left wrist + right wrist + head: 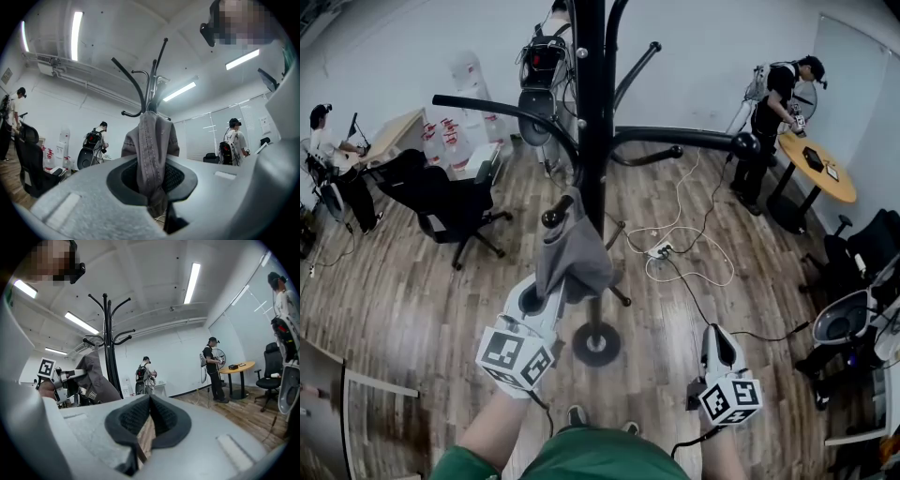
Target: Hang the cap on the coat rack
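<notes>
A grey cap (572,253) hangs from a lower hook of the black coat rack (590,112), just left of the pole. My left gripper (551,298) reaches up from below and is shut on the cap's lower edge. In the left gripper view the cap (150,140) drapes down from the rack (149,89) into the left gripper (152,197), its fabric filling the gap between the pads. My right gripper (718,337) is held low to the right of the rack's base, shut and holding nothing. In the right gripper view the right gripper (147,425) faces the cap (91,376).
The rack's round base (596,343) stands on the wood floor by my feet. A power strip with cables (661,250) lies behind it. A black office chair (441,202) is at the left, and a round wooden table (820,169) with a person beside it at the right.
</notes>
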